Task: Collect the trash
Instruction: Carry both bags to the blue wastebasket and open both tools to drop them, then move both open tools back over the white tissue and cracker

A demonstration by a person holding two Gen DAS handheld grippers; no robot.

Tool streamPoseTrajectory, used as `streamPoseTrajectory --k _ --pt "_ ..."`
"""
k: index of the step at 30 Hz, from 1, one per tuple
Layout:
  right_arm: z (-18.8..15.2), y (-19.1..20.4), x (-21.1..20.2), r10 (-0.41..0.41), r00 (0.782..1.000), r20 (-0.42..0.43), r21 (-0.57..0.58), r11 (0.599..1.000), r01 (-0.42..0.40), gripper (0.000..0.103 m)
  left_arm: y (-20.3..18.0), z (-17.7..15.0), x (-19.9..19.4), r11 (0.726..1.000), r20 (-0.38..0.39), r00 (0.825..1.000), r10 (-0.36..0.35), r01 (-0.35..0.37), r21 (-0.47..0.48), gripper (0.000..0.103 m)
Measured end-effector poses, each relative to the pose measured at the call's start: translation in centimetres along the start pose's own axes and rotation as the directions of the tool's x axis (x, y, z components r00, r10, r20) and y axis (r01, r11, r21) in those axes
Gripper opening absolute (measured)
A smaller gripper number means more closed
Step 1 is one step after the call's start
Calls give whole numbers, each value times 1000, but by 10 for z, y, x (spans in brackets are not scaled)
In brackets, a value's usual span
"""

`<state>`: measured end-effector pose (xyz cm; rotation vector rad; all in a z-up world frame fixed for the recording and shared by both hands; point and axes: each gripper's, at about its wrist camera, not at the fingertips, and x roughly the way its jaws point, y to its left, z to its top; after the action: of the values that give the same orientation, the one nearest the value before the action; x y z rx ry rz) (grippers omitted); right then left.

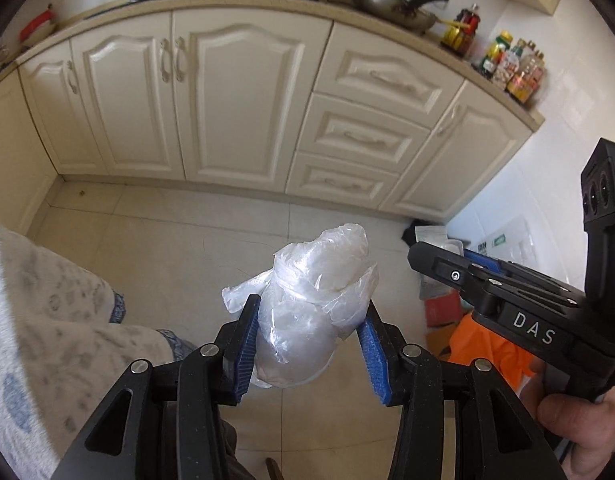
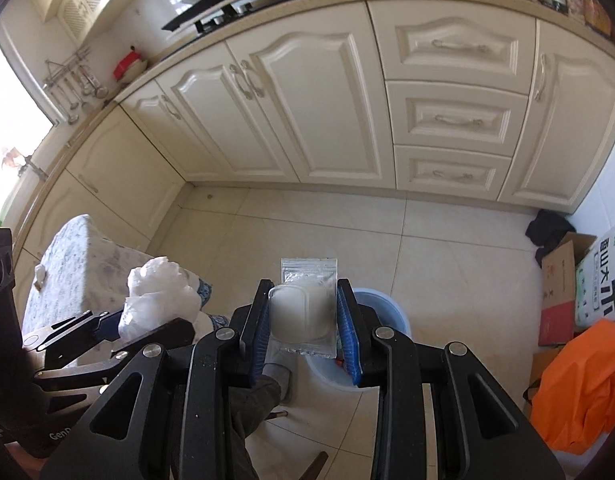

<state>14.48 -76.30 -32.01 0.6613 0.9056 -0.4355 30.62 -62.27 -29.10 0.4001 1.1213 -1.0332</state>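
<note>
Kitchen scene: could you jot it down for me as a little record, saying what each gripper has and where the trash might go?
Place: kitchen floor in front of cream cabinets
Left gripper: shut on a crumpled plastic bag
Right gripper: shut on a small clear packet
Bin: blue bucket on the floor, just below the right gripper
Nearby: orange bag, cardboard boxes by the wall

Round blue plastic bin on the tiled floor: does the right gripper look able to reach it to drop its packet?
Probably yes. The right gripper, shut on a clear flat plastic packet, hangs right above the round blue plastic bin, with nothing between them.
</note>
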Motion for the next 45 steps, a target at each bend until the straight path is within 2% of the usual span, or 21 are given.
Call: streamPoseTrajectory --k 3,5,6,8,10,13,16,20,27,36,41,45 --pt "-1 -11 13 -10 1000 -27 27 1000 11 34 1 19 32 1000 -40 999 8 -7 13 48" --pt "-2 -18 22 -11 999 -45 47 999 14 35 2 30 50 999 -68 997 29 -28 19 63" --pt "-3 -20 24 -10 999 -50 54 998 13 37 3 35 57 999 -72 997 40 -39 16 67" --pt "-4 -25 28 -8 998 -57 73 997 12 54 4 43 67 998 -74 995 64 -63 10 84" --pt "-6 -29 29 -7 999 -53 89 996 11 68 3 43 69 996 -63 994 90 -90 14 89" --pt "-6 -32 30 -6 999 -53 102 995 11 76 3 46 69 991 -45 990 134 -133 22 95" --pt "-7 -33 29 -19 999 -51 127 992 25 103 2 51 65 985 -16 985 169 -169 19 100" --pt "-7 -30 29 -43 997 -67 141 989 52 103 -1 49 53 974 29 973 227 -228 18 102" --pt "-7 -10 12 -42 998 -43 103 994 46 103 -5 15 8 974 98 969 228 -227 -19 102" --pt "-2 45 -20 -15 1000 21 25 1000 14 103 25 -44 -94 975 189 957 219 -207 -79 102" --pt "0 87 -41 23 998 62 -37 999 -20 103 48 -78 -151 970 258 938 232 -201 -140 102" --pt "2 127 -56 62 994 92 -99 994 -53 103 65 -106 -197 959 321 909 267 -217 -181 102"
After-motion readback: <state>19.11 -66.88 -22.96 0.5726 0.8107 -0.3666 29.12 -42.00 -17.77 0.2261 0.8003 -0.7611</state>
